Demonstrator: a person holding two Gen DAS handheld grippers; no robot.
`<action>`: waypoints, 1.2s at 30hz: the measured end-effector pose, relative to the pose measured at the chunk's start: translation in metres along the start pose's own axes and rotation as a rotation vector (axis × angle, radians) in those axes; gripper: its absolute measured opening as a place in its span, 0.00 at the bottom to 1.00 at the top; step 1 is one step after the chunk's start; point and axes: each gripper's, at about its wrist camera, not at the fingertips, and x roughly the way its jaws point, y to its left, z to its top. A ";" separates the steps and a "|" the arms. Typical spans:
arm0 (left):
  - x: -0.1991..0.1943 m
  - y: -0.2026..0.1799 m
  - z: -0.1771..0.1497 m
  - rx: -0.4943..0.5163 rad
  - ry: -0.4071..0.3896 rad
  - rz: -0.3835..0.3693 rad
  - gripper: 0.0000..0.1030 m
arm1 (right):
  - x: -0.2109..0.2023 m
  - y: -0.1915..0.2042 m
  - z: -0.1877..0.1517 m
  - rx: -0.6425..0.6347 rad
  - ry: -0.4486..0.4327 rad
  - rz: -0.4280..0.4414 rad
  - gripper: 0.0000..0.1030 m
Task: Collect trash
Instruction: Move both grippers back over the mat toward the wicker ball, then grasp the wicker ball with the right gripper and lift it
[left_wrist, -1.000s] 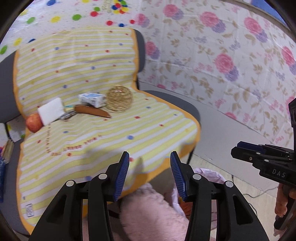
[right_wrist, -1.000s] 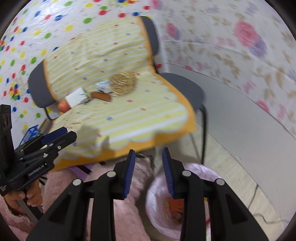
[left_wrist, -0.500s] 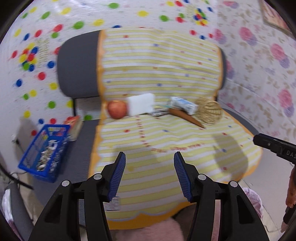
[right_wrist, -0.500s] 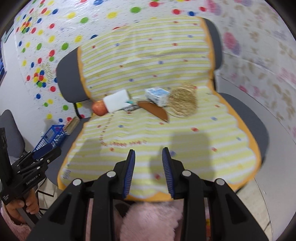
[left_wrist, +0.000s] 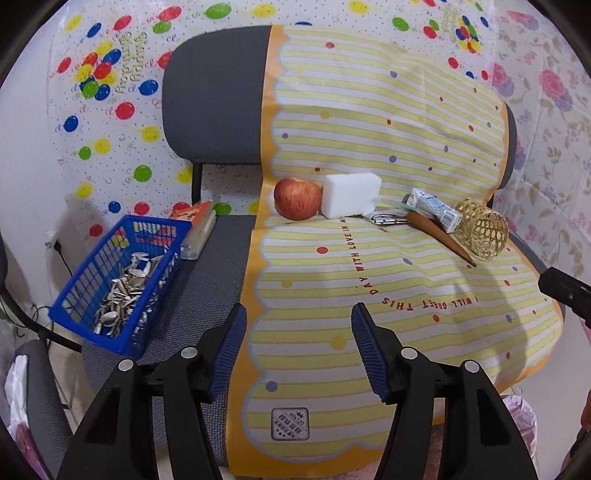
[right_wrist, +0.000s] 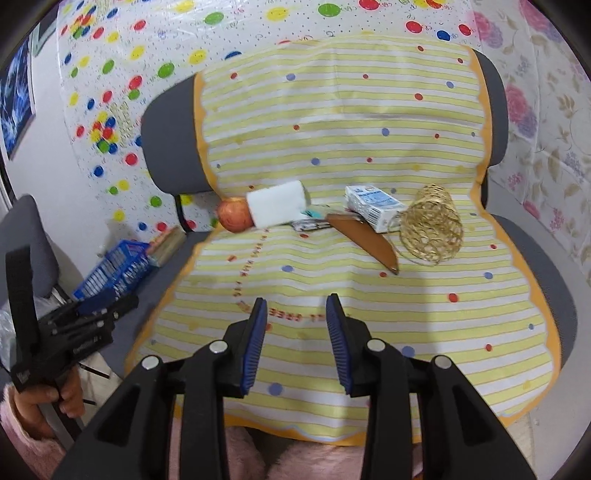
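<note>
On the yellow striped mat (left_wrist: 332, 295) over the chair seat lie a red apple (left_wrist: 297, 198), a white foam block (left_wrist: 351, 199), a crumpled wrapper (left_wrist: 384, 218), a small blue-and-white carton (left_wrist: 434, 208), a brown pointed piece (left_wrist: 439, 236) and a woven wicker cup (left_wrist: 480, 234) on its side. My left gripper (left_wrist: 299, 317) hovers over the mat's front left, well short of them; its jaws are opening with nothing between them. My right gripper (right_wrist: 297, 306) hangs over the mat's front middle, jaws opening a little and empty, facing the carton (right_wrist: 373, 206) and the brown piece (right_wrist: 365, 240).
A blue plastic basket (left_wrist: 118, 284) of seed shells stands on the grey seat left of the mat, with an orange-topped box (left_wrist: 197, 229) behind it. A pink bin bag (left_wrist: 521, 413) shows at the lower right. Patterned sheets cover the walls.
Both views swung from the pink bin on the floor round to face the chair seat head-on. The left gripper's jaws stand wider apart than before.
</note>
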 end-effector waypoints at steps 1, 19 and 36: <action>0.005 -0.001 0.001 -0.001 0.008 -0.003 0.58 | 0.001 -0.003 -0.001 -0.004 0.004 -0.016 0.33; 0.090 -0.072 0.063 0.128 0.024 -0.097 0.70 | 0.042 -0.081 0.031 0.034 0.003 -0.191 0.52; 0.183 -0.145 0.104 0.369 -0.029 -0.145 0.78 | 0.100 -0.151 0.053 0.108 0.072 -0.244 0.52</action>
